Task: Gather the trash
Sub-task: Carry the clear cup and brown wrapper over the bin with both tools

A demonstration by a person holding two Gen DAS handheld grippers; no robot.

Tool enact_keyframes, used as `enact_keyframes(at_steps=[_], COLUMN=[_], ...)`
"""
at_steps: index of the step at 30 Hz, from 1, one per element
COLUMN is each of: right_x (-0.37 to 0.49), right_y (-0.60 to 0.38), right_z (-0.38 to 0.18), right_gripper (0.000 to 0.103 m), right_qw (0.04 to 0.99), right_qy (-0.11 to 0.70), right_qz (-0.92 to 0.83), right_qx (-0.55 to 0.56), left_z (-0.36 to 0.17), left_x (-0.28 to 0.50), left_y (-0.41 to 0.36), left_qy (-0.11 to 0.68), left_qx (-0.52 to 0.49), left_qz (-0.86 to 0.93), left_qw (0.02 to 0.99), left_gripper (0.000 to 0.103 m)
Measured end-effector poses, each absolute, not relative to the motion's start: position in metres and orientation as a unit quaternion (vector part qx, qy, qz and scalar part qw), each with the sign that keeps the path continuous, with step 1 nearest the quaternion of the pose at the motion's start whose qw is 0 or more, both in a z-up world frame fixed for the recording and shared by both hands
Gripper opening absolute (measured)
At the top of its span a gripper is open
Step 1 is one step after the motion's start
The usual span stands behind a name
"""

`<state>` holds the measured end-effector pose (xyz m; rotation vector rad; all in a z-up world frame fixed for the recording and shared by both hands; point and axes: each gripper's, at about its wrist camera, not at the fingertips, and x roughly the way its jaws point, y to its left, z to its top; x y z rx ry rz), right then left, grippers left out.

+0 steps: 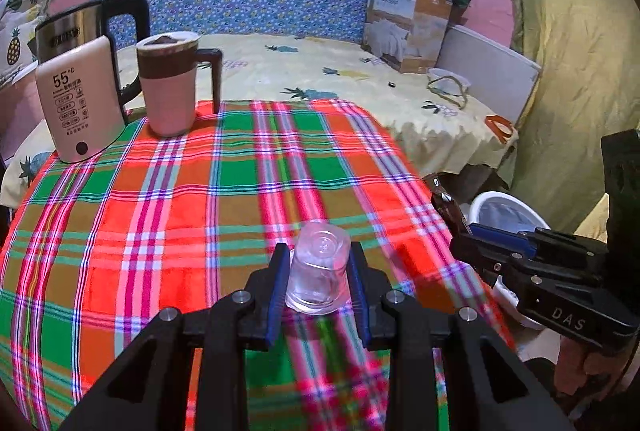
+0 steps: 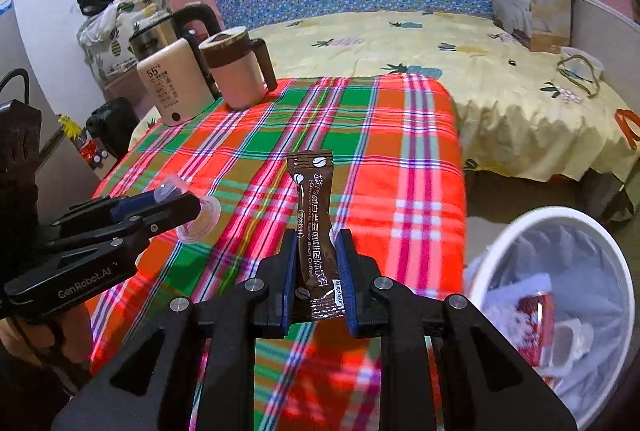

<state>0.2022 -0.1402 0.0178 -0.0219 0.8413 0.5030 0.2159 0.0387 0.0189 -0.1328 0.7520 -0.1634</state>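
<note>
Trash bin (image 1: pixel 486 203) mostly hidden behind right gripper (image 1: pixel 464 235).

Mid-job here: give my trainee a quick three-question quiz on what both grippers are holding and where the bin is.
1. True or false: the left gripper is shut on a clear plastic cup.
2. What does the right gripper hold? A) spoon B) brown coffee sachet C) mug
3. Fill in: the white trash bin stands on the floor off the ____ edge of the plaid tablecloth, seen from the right wrist.

Key: 1 true; 2 B; 3 right.
</note>
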Motion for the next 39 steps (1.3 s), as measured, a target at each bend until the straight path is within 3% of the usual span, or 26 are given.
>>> enact_keyframes(at_steps=[39], right_x=[0.164], right_y=[-0.266], right_z=[0.029], right_gripper=[0.022], right_qw=[0.919], right_qy=[0.363], right_qz=[0.140], right_qx=[0.060], left_z=[0.049], left_x=[0.197], left_y=[-0.112], left_qy=[0.351], left_qx=[-0.039], left_qz=[-0.187], left_qw=[0.917], left_gripper=[0.030])
